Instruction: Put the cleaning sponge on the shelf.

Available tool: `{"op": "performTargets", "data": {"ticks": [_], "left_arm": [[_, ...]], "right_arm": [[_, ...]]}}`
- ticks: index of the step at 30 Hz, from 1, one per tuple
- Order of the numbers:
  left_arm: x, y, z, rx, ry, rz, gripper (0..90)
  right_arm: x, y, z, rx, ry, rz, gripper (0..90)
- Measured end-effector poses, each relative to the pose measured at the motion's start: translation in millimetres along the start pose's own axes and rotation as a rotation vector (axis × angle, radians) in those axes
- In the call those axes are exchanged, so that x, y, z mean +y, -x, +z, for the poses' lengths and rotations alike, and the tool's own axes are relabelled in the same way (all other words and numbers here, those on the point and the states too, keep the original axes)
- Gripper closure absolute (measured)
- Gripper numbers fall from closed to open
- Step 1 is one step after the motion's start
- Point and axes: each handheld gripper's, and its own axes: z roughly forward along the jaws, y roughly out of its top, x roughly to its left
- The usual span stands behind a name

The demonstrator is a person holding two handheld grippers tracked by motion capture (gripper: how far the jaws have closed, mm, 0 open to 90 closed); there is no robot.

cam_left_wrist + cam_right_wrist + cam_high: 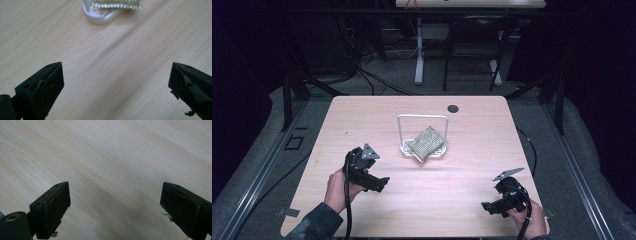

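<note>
**Two open grippers over a bare tabletop, scrubber resting in its rack**

Dark surroundings frame a pale wood-grain tabletop (422,200), with black frame legs, loose cables and a second white desk visible on the grey floor beyond it. Near the far edge of the tabletop sits a small dark round grommet (453,108).

At the middle of the tabletop stands a white wire holder (422,120) on a slotted oval base. A silvery metallic mesh scrubber (425,143) lies tilted on that base, leaning across it below the upright loop. In the left gripper view the holder's base and the scrubber's glittering edge (116,4) appear at the top of the frame, well ahead of the jaws.

The left hand-held gripper (381,183) is held near the front left of the tabletop, pointing toward the centre; its jaws stand wide apart with nothing between them but wood grain. The right hand-held gripper (488,207) is at the front right, well apart from the holder, jaws likewise spread wide and empty.

No brand, label or legible writing can be made out on any object.
</note>
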Motion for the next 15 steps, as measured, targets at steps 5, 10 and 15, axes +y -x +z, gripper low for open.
{"op": "performTargets", "data": {"ticks": [5,10,15], "left_arm": [[-19.2,-5.5,1.7,-0.001,-0.017,-0.022,0.1],[-37.5,-9.6,10.7,-0.021,-0.078,-0.017,0.0],[-47.8,-13.3,17.4,-0.026,-0.094,-0.044,0.0]], "right_arm": [[-0.3,0.2,1.2,-0.004,-0.002,-0.006,8.9],[-0.1,0.4,1.3,-0.002,-0.015,-0.003,9.0],[0.1,1.2,1.5,0.001,-0.014,-0.005,9.1]]}}
